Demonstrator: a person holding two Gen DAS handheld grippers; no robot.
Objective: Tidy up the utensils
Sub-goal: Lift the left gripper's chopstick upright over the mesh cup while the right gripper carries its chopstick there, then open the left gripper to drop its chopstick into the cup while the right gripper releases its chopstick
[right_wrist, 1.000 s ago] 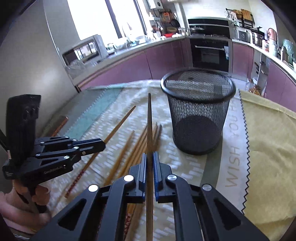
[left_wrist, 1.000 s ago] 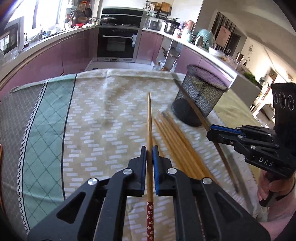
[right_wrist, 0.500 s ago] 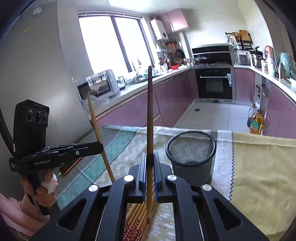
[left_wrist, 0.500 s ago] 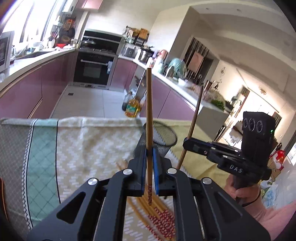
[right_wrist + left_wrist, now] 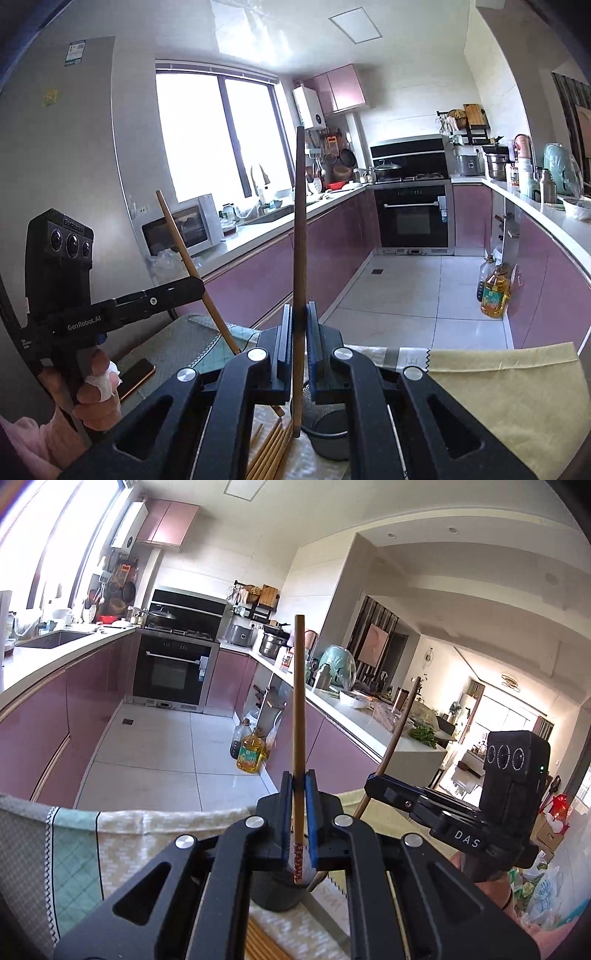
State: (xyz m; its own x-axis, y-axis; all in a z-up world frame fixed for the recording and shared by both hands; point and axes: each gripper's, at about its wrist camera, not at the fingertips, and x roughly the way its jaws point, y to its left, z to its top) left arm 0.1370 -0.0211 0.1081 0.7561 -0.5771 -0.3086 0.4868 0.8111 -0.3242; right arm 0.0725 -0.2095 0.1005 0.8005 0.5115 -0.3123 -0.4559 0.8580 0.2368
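My left gripper (image 5: 297,788) is shut on a wooden chopstick (image 5: 299,701) that stands nearly upright, its red patterned end hanging over the black mesh cup (image 5: 277,895). My right gripper (image 5: 298,314) is shut on a second, darker chopstick (image 5: 300,229), also upright, its lower tip beside the mesh cup (image 5: 328,439). In each view the other gripper shows from the side: the right gripper (image 5: 375,784) with its tilted chopstick (image 5: 400,731), and the left gripper (image 5: 194,286) with its chopstick (image 5: 184,254). Several loose chopsticks (image 5: 273,450) lie on the table below.
A patterned green and cream tablecloth (image 5: 74,845) covers the table, with a yellow cloth (image 5: 498,387) to the right. A phone (image 5: 136,373) lies near the left edge. Beyond the table are the kitchen floor, an oil bottle (image 5: 250,755) and pink cabinets.
Both grippers have risen and tilted upward, each lifting its chopstick off the table to stand upright. The mesh cup now lies low beneath the fingers.
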